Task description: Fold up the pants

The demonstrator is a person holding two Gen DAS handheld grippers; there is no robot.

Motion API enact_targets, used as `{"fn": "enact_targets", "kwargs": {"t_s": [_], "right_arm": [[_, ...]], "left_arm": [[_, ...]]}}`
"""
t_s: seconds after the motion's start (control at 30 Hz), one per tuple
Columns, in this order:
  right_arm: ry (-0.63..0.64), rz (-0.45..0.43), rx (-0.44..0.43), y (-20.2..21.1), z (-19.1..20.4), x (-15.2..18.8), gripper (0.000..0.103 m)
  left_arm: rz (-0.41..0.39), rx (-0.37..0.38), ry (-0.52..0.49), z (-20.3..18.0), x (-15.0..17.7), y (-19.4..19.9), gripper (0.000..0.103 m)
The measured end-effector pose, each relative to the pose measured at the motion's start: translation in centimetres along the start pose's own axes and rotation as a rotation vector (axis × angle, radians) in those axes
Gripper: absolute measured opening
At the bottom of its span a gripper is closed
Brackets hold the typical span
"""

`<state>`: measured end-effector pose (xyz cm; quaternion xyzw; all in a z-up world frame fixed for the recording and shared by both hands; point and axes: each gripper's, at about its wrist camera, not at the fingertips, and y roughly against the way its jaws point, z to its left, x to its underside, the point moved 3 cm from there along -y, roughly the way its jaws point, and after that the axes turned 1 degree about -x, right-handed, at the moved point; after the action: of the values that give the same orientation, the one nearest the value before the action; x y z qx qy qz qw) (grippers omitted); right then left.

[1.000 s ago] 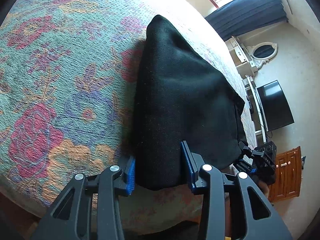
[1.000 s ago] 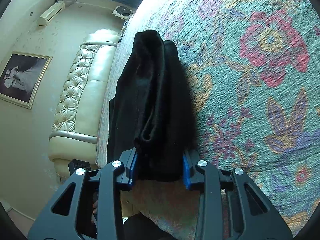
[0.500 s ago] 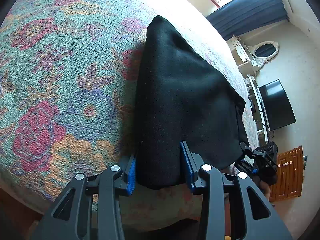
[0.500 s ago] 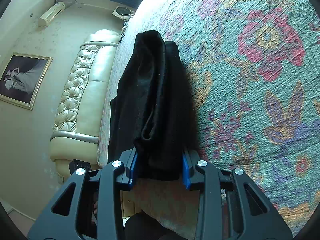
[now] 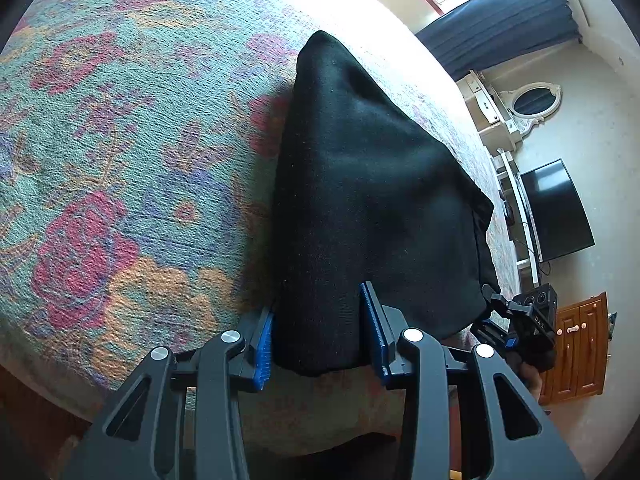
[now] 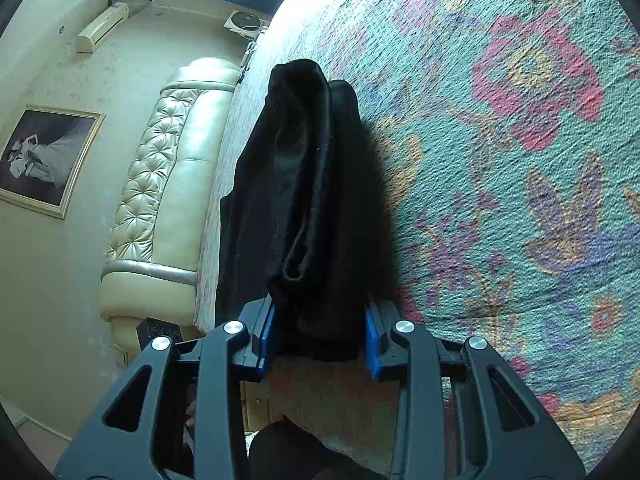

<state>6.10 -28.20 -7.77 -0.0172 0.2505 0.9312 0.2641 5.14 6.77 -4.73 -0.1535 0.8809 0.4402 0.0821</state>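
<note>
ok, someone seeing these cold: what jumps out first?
The black folded pants dominate both views, lying near the bed's edge on a floral bedspread in teal, pink and orange. Each claw has a near end of the pants between its blue pads: left claw, right claw. Behind, a cream tufted headboard in the right wrist view and a dark TV in the left.

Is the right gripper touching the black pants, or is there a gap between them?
Touching. The right wrist view shows the right gripper with both blue pads pressed on the bunched edge of the black pants, no gap on either side.
</note>
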Motion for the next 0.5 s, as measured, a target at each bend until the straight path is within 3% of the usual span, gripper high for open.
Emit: {"fn": "enact_targets", "kwargs": {"t_s": [0.5], "right_arm": [[-0.008,0.01,0.0,0.6,-0.3,1.1,0.034]], "left_arm": [[0.009,-0.009,0.0,0.2,-0.5,0.2,0.039]]}}
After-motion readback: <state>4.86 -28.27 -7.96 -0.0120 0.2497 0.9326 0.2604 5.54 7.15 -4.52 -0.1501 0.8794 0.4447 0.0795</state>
